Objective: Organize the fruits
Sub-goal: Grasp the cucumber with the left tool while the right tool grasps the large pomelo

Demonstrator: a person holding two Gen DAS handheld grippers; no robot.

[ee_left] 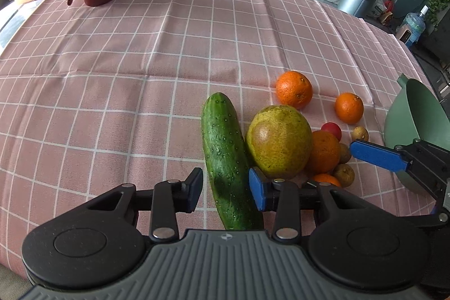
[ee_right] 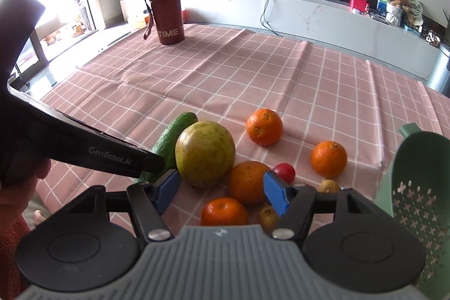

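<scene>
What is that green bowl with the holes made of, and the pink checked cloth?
The green colander looks like matte plastic: even colour, moulded cross-shaped holes. The pink checked tablecloth seems thin woven fabric or coated cloth, since it shows sharp fold creases; which one is unclear.

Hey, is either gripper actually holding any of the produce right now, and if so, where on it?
Nothing is held. The left gripper straddles the cucumber near its lower middle, pads not yet pressing. The right gripper is open above an orange.
</scene>
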